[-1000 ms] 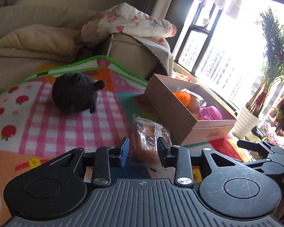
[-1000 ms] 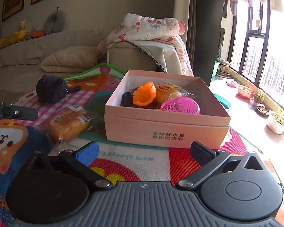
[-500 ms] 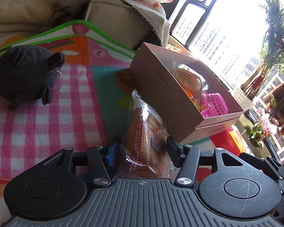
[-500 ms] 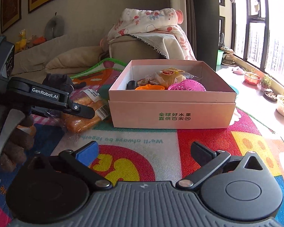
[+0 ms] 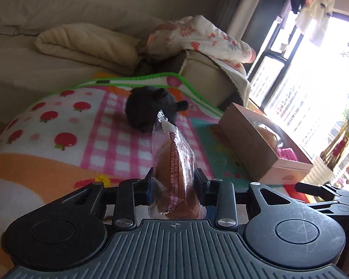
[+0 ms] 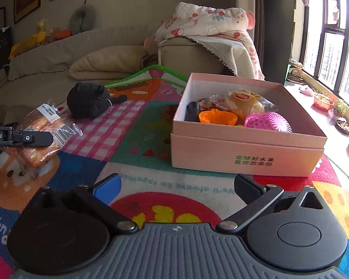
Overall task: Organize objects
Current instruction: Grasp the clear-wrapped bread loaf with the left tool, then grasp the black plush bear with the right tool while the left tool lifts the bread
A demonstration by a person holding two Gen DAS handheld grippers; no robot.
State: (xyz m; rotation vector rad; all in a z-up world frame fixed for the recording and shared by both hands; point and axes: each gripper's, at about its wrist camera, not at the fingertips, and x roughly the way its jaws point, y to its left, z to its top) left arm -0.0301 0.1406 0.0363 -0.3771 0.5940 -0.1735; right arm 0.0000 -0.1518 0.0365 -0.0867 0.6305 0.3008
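the left gripper (image 5: pixel 173 184) is closing on a clear-wrapped loaf of brown bread (image 5: pixel 174 162), its pads pressing the packet's sides. in the right wrist view the packet (image 6: pixel 40 130) hangs lifted off the colourful play mat (image 6: pixel 137 139), gripped near its middle with both ends sagging out past the fingers. the right gripper (image 6: pixel 176 187) stands wide open with nothing between its fingers, low over the mat in front of the pink cardboard box (image 6: pixel 246 155).

the box sits open on the mat, well to the right of the packet. it already holds an orange plastic cup (image 6: pixel 217 117), a pink perforated plastic ball (image 6: pixel 267 122), a yellow wrapped snack (image 6: pixel 244 103) and a dark item. a black plush toy (image 6: pixel 90 100) lies on the checked patch of the mat, not yet put away.

the step in hand looks like carrying the bread to the box. the wrapper is slick and the loaf soft, so a firm but not crushing hold seems wise. i judge the packet should travel high enough for its drooping end to clear the box's near wall. the freest space appears to be along the box's near side, so the loaf would best be lowered there and let go only once it rests inside. the right gripper should keep out of the path.
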